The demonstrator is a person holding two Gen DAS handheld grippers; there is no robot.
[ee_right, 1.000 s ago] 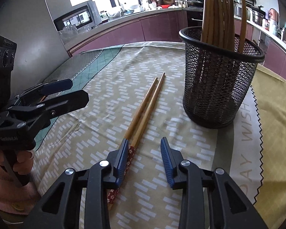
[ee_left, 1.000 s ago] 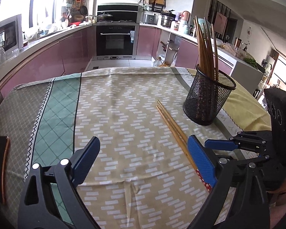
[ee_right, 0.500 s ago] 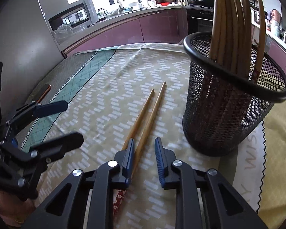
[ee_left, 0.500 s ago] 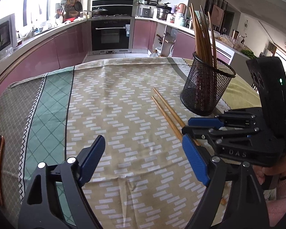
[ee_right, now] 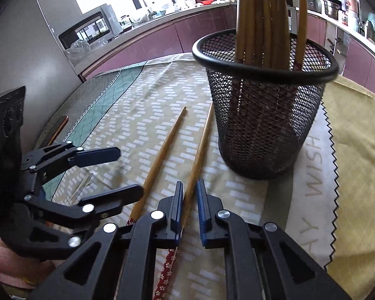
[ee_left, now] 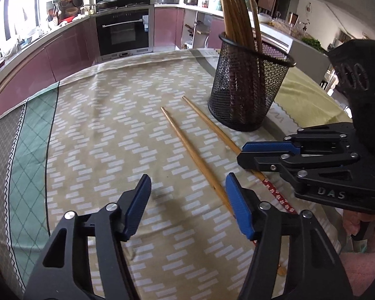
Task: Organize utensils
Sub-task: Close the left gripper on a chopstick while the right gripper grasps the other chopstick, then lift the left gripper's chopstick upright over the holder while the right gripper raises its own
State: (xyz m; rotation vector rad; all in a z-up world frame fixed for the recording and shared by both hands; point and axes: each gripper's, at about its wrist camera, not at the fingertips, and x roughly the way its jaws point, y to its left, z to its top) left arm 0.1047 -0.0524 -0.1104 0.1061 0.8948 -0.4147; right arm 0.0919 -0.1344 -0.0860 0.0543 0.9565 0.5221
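Note:
Two wooden chopsticks with red patterned ends lie on the tablecloth beside a black mesh holder [ee_left: 247, 92] [ee_right: 265, 115] that has several chopsticks standing in it. My right gripper [ee_right: 189, 195] [ee_left: 242, 150] has its jaws narrowed around the right chopstick [ee_right: 200, 147] [ee_left: 207, 125], with small gaps still showing. My left gripper [ee_left: 187, 190] [ee_right: 127, 172] is open, low over the cloth, with the left chopstick [ee_left: 192, 152] [ee_right: 162, 150] passing by its right finger.
A patterned tablecloth [ee_left: 107, 135] covers the round table [ee_right: 357, 135]. A dark phone-like object [ee_right: 58, 127] lies at the table's left edge. Kitchen counters and an oven [ee_left: 123, 32] stand beyond.
My right gripper has narrowed around the right chopstick and moved closer to the holder. My left gripper has moved right and forward towards the left chopstick.

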